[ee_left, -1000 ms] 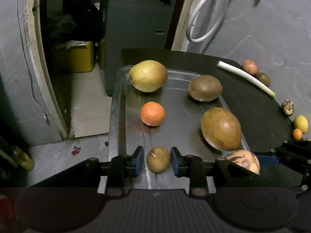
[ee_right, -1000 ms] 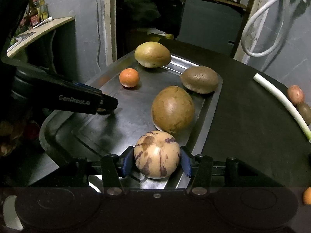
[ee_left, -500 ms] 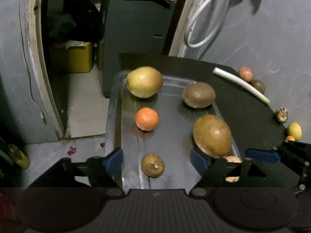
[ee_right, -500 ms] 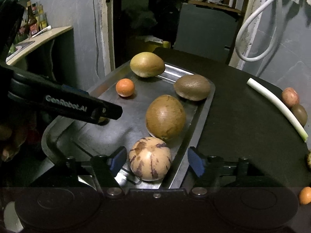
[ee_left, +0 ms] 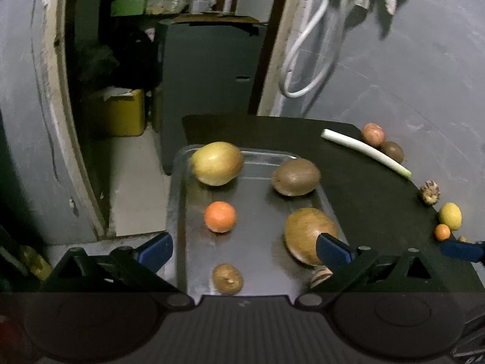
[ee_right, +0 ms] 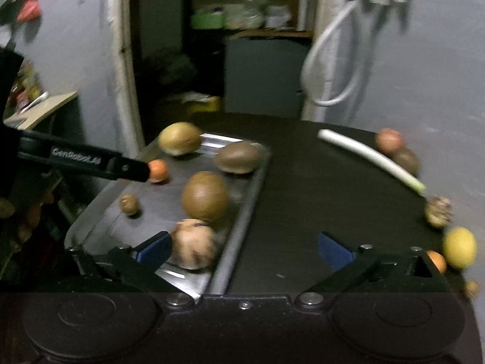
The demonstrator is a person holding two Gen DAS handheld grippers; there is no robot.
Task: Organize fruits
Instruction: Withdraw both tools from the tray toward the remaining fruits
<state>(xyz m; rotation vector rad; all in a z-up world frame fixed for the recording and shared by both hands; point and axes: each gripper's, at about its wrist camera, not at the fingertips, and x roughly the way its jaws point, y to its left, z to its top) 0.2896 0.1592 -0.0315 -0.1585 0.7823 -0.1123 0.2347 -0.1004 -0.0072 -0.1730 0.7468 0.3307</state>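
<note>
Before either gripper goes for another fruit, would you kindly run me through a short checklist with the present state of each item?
1. Left gripper free: ok. Its jaws have just been opening; the small brown fruit lies on the tray, untouched.
2. Right gripper free: ok. Its jaws have just been opening; the striped fruit sits beside its left finger, not gripped.
3. Released fruits settled: cannot tell; the right wrist view is blurred.
4. Tray space: ok, bare metal shows between the orange and the big brown fruit.
5. Fruits left on the table: ok; the lemon and others remain by the right edge.
</note>
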